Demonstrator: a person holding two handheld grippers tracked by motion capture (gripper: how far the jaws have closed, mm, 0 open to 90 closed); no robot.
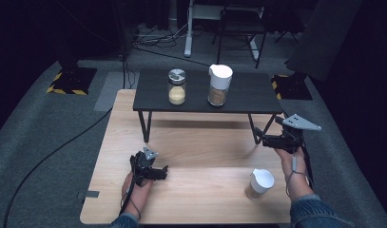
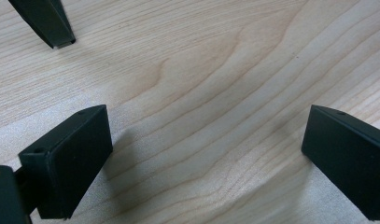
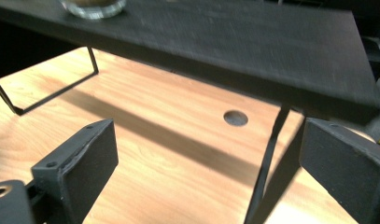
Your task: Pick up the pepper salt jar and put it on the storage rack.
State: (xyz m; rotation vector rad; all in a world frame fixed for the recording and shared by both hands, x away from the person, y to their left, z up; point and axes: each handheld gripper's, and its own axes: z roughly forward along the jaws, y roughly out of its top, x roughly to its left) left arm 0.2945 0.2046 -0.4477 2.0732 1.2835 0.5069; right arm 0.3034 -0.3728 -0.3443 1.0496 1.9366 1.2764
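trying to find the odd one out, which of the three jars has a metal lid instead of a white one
The left jar on the black shelf: its lid is silvery metal. The jar beside it and the jar on the wooden table near the right claw have white lids.

In the right gripper view, a glass jar (image 3: 92,7) on the dark shelf (image 3: 253,42) is cut off at twelve o'clock, leaving just its base, and the shelf surface is blurred. In the left gripper view, a black shelf leg (image 2: 45,21) is cropped at eleven o'clock. In the high view, the contents of the white-lidded jar (image 1: 260,183) at five o'clock are too small to tell.
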